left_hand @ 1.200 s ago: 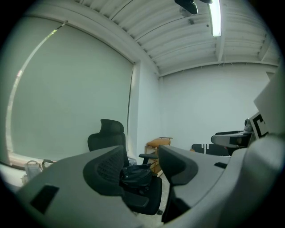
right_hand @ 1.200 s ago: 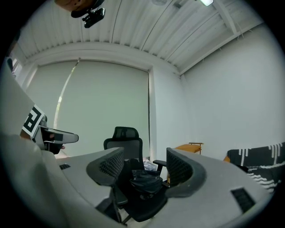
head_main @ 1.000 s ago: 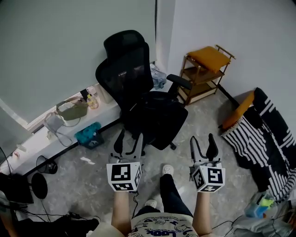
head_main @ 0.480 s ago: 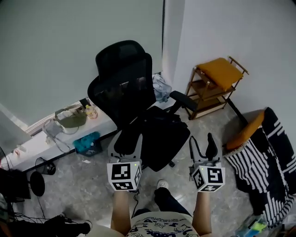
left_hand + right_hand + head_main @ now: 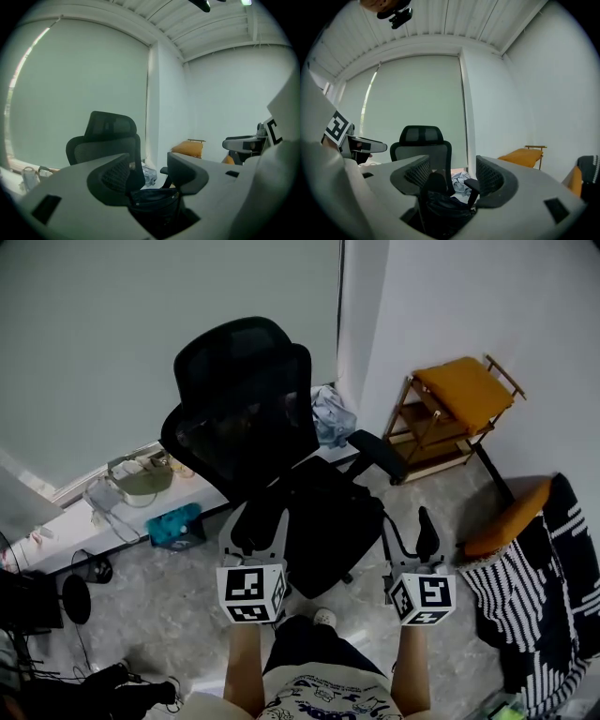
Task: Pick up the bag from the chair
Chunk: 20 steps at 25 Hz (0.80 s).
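A black bag (image 5: 330, 514) lies on the seat of the black mesh office chair (image 5: 246, 418); it is hard to tell apart from the dark seat in the head view. It shows as a dark bag (image 5: 152, 200) with snap studs in the left gripper view, and as a crumpled black bag (image 5: 440, 206) in the right gripper view. My left gripper (image 5: 260, 523) hovers open at the seat's front left edge. My right gripper (image 5: 407, 527) is open just right of the seat, below the armrest (image 5: 379, 452). Both grippers (image 5: 147, 171) (image 5: 452, 174) hold nothing and stay short of the bag.
A wooden stool with an orange cushion (image 5: 461, 390) stands at the right wall. An orange pad (image 5: 506, 523) and a black-and-white striped cloth (image 5: 548, 596) lie on the floor at right. A window ledge (image 5: 66, 535) carries an olive bag (image 5: 142, 479). Crumpled clothes (image 5: 331, 418) lie behind the chair.
The view has closed in on the chair, which now sits lower and nearer. Both grippers stay open and have come up to the seat's front edge.
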{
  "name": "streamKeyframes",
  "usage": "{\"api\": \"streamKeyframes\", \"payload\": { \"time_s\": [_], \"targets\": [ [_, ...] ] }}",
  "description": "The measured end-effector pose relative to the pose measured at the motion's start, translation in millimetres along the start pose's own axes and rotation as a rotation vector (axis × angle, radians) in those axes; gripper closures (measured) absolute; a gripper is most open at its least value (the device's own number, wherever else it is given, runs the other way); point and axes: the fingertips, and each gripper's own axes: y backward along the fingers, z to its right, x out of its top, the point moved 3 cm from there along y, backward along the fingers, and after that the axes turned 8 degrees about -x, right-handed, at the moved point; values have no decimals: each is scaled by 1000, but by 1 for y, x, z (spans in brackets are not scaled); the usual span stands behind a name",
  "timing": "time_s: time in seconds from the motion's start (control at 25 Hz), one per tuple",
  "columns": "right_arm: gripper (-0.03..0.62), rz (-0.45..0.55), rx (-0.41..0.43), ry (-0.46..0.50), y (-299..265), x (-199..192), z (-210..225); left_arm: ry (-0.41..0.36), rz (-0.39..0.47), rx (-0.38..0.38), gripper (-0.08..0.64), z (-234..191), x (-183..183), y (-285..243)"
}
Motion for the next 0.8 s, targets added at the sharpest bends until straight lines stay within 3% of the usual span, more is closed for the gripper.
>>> {"api": "streamKeyframes", "payload": {
  "time_s": [0.36,0.8],
  "targets": [
    [275,-95,50,17,-69,-34,3,17,-71,-11,302,-27,-22,-67],
    [256,-221,66,42,-174,-95,-5,39,-172,-101,295,-86,-69,-174]
  ]
}}
